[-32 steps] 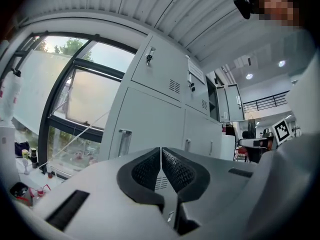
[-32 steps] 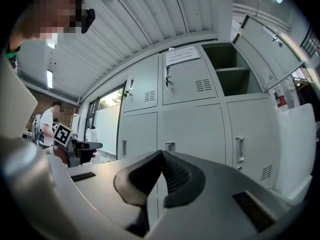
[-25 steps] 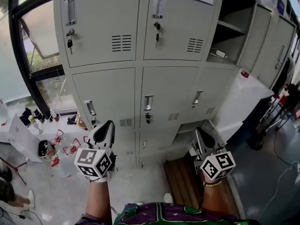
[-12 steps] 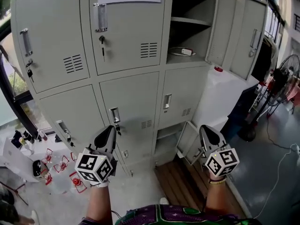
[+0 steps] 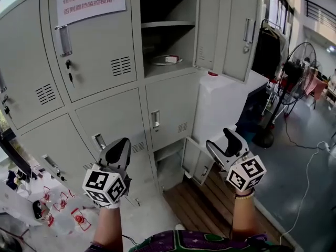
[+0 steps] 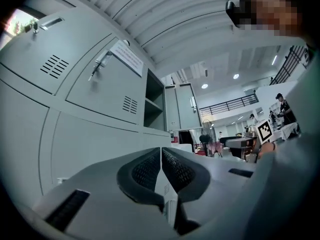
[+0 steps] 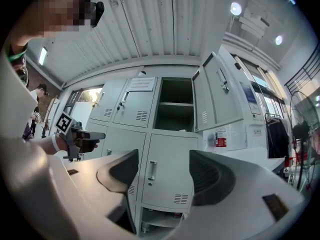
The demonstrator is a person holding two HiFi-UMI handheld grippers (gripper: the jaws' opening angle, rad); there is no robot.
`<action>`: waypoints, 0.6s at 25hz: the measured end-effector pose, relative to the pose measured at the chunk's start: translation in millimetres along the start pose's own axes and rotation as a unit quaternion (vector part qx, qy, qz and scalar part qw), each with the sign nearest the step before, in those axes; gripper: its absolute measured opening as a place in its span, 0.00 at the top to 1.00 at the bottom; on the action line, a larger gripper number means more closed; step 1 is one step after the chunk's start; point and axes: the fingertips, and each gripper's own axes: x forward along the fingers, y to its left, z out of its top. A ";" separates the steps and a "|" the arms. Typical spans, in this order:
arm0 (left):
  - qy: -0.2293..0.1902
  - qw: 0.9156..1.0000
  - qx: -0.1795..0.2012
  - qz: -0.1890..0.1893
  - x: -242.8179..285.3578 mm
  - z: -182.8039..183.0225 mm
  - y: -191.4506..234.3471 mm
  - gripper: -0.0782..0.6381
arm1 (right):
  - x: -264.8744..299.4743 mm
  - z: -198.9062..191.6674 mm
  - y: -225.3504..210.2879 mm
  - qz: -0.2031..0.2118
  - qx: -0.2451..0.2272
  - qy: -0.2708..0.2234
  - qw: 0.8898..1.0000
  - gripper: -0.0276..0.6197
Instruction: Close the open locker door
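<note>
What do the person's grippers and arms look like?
The left gripper and right gripper are white, with dark ribbed pads in pointed tongs; each bears a cube with black square markers. The right tongs have just been opening, empty. Forearms bare of sleeves; bracelet on the right wrist; purple-green shirt.

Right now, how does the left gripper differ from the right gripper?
The left gripper has its jaws pressed together; the right gripper has its jaws wide apart, having just been opening. In the head view the left gripper shows in front of closed lockers, while the right gripper is nearer the open lower locker door. Both are empty, with nothing between the jaws.
</note>
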 end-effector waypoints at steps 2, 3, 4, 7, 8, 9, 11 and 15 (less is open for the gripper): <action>-0.003 1.000 -0.002 -0.018 15.3 3.6 -12.7 0.85 | -3.5 4.8 -16.8 -0.011 -0.003 -0.005 1.000 0.48; -0.004 1.000 -0.001 -0.023 22.2 4.8 -18.3 0.85 | -5.3 7.7 -25.6 -0.018 -0.003 -0.009 1.000 0.48; -0.005 1.000 0.001 -0.027 28.8 6.2 -23.4 0.85 | -7.0 11.3 -34.4 -0.026 -0.003 -0.013 1.000 0.48; -0.013 0.999 0.006 -0.036 49.6 12.1 -37.7 0.85 | -10.6 24.6 -61.6 -0.045 -0.010 -0.027 0.999 0.49; -0.015 0.999 0.008 -0.040 57.3 14.1 -42.9 0.85 | -11.5 29.0 -71.2 -0.049 -0.014 -0.031 0.998 0.49; -0.017 0.999 0.010 -0.044 64.9 15.8 -48.4 0.85 | -12.4 33.1 -80.8 -0.054 -0.018 -0.035 0.998 0.49; -0.021 0.998 0.015 -0.053 78.9 19.5 -59.2 0.85 | -13.7 40.4 -99.6 -0.063 -0.023 -0.041 0.997 0.50; -0.036 0.997 0.019 -0.062 102.8 27.5 -72.8 0.85 | -10.3 52.8 -132.1 -0.074 -0.034 -0.054 0.995 0.50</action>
